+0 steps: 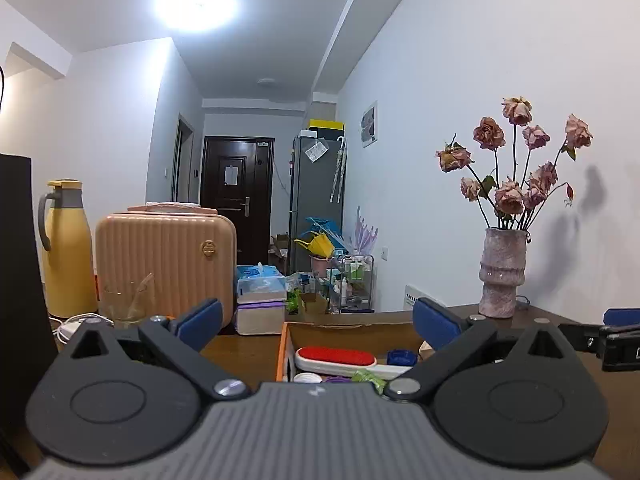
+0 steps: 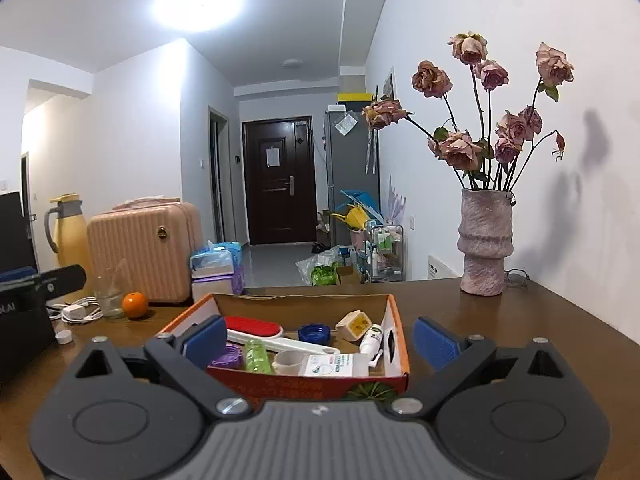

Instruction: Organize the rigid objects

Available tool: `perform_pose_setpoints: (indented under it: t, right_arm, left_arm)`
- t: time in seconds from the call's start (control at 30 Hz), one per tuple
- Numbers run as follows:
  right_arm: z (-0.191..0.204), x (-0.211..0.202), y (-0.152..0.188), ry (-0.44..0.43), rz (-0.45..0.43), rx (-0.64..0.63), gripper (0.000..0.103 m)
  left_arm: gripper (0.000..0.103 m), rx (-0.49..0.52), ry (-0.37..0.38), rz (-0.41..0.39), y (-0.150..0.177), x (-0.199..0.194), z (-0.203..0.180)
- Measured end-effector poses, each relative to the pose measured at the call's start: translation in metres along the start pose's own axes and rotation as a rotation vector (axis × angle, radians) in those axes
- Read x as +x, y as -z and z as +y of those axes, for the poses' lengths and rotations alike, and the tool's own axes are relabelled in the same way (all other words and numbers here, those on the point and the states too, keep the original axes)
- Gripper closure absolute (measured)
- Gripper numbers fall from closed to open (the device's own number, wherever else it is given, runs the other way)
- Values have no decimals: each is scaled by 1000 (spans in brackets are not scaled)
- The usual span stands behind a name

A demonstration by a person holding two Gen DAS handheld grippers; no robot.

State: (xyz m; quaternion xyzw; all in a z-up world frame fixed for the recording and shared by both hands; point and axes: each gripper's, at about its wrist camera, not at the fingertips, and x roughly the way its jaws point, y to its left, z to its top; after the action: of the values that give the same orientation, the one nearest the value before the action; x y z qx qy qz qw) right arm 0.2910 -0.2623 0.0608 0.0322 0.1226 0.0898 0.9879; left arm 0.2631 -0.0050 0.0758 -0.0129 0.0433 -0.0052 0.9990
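Both grippers hung back from the cardboard box (image 2: 394,332) on the brown table (image 2: 520,332), and neither had anything in its grasp. The left gripper (image 1: 316,322) stood with its blue pads (image 1: 200,320) spread wide, nothing between them, looking over the box's near rim. The right gripper (image 2: 318,338) was just as wide apart, its pads (image 2: 434,342) flanking the box without touching it.

Inside the box lay the sorted bits: a red-topped brush (image 2: 256,328) with a white handle, a blue cap (image 2: 314,332), a purple cap (image 2: 226,360), a green tube (image 2: 256,354), a small white cup (image 2: 290,360), a cream plug (image 2: 354,325), a little white bottle (image 2: 372,338) and a flat labelled pack (image 2: 332,365).

Out on the table to the left sat an orange (image 2: 135,304) beside a glass (image 2: 108,294), with a white bottle cap (image 2: 63,336) nearer the edge. A pink case (image 2: 140,248) and a yellow flask (image 2: 68,232) stood behind, and a vase (image 2: 484,244) of dried roses stood off to the right.
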Motion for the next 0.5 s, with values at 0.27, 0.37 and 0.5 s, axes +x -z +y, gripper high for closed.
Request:
perform_pose_setpoints:
  t: [0.27,0.37,0.5]
  right_arm:
    - [16,-54,24,7,-51,-2,2]
    - [24,-82,37,-15,-62,17,1]
    - [35,-118,56,-33,-61,9,1]
  left_arm:
    - [0,24,-7,23,19,-51,2]
    - [0,42,9,40,31,-78,-1]
    - [0,59,14,77,49,-116,-4]
